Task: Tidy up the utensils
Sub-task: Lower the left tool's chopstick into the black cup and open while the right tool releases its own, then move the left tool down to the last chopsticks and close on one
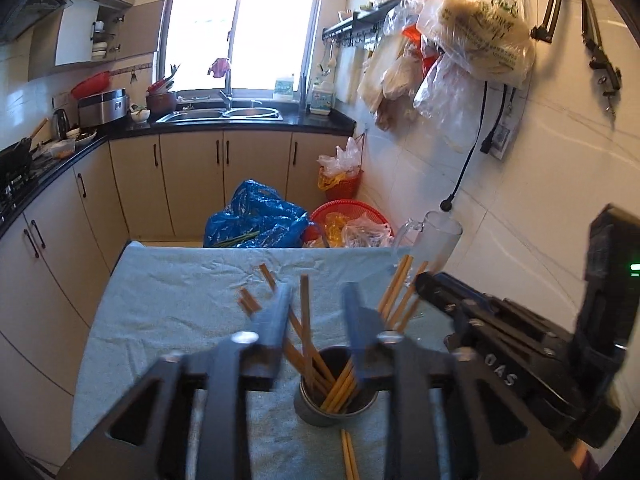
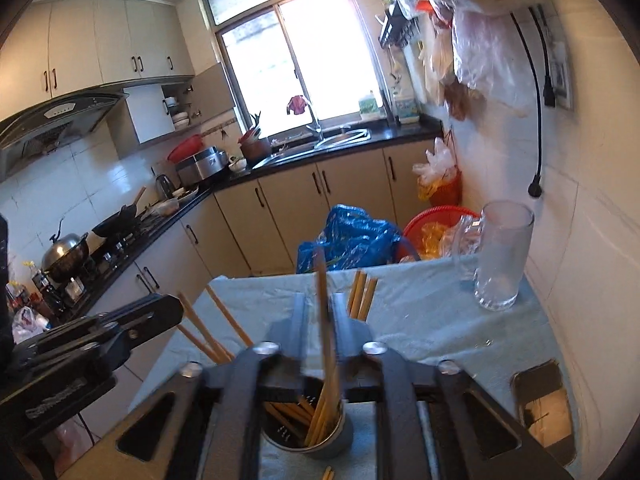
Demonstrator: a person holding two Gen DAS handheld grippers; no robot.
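Note:
A metal cup [image 1: 308, 410] [image 2: 340, 438] stands on the light blue cloth [image 1: 168, 300] and holds several wooden chopsticks [image 1: 340, 386] [image 2: 320, 420] that fan out above its rim. My left gripper [image 1: 316, 304] hovers just over the cup, open, with one upright chopstick [image 1: 305, 312] between its fingers and a gap on each side. My right gripper [image 2: 320, 316] hangs over the same cup from the right, open, a blurred chopstick [image 2: 323, 320] standing between its fingers. Each gripper shows in the other's view: the right gripper [image 1: 430, 286], the left gripper [image 2: 172, 312]. Two loose chopsticks [image 1: 347, 454] lie in front of the cup.
A tall glass mug [image 1: 440, 236] [image 2: 502, 256] stands at the table's far right corner by the tiled wall. Beyond the far edge sit a blue plastic bag [image 1: 256, 216] and a red basket [image 1: 348, 216]. Kitchen counters run along the left and back.

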